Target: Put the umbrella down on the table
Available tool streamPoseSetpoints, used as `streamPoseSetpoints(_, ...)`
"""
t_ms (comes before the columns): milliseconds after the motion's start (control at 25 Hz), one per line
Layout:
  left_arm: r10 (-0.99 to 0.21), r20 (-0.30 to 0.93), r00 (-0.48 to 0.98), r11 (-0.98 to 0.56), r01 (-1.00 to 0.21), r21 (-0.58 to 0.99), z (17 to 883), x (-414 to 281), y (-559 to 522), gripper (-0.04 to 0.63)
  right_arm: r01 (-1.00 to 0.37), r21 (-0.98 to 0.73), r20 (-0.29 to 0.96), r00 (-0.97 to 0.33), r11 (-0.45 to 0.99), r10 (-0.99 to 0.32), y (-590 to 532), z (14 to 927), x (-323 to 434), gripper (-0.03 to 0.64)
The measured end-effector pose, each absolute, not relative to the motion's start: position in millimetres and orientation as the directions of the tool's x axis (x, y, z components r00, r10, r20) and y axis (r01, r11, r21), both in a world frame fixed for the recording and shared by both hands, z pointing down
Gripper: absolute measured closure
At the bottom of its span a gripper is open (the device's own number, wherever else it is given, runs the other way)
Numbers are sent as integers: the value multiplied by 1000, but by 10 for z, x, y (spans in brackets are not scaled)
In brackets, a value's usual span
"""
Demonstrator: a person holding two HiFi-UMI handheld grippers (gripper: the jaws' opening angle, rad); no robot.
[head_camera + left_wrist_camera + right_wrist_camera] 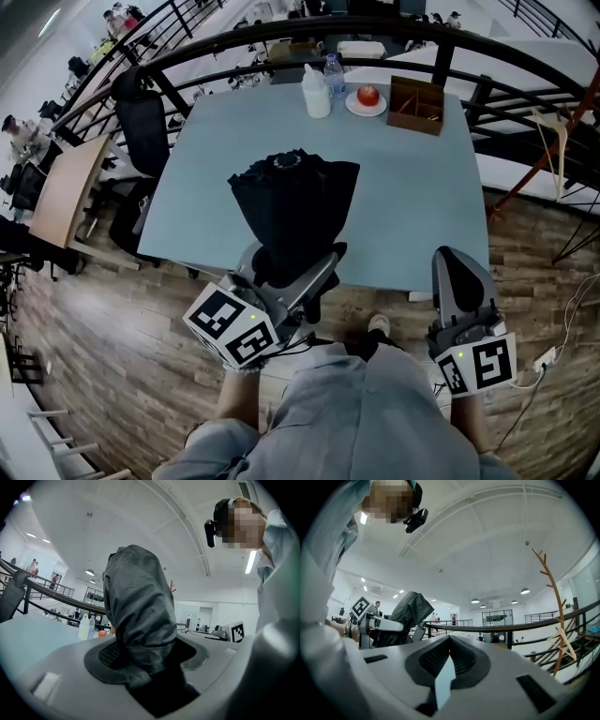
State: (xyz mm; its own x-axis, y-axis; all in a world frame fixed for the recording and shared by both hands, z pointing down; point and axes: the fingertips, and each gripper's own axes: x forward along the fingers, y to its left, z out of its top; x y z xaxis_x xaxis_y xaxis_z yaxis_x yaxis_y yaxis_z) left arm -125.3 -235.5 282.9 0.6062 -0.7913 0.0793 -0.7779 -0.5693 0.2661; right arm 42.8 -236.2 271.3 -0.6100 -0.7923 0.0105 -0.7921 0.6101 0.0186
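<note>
Carrying the folded black fabric umbrella [292, 202] clamped in its jaws, the left gripper [289, 272] is holding it over the pale blue rectangular table's [412, 187] six o'clock edge. The right gripper [457, 267], at four o'clock, is hanging empty, jaws together. The carry step seems to be ending, and the next move is likely calling for lowering onto bare tabletop, then unclamping.

black folded fabric umbrella [292, 202]: 1 | pale blue table [412, 187]: 1 | white plastic bottle [316, 92]: 1 | clear water bottle [335, 73]: 1 | red apple [367, 95]: 1 | brown wooden box [416, 104]: 1
</note>
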Motion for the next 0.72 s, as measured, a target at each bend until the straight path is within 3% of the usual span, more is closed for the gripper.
streamPoseSetpoints(720,-724,187,664,-650,-747,135,3045,-1149,-2629,314,-816,10,36,-577,578,-816,-2428,2798,488,617)
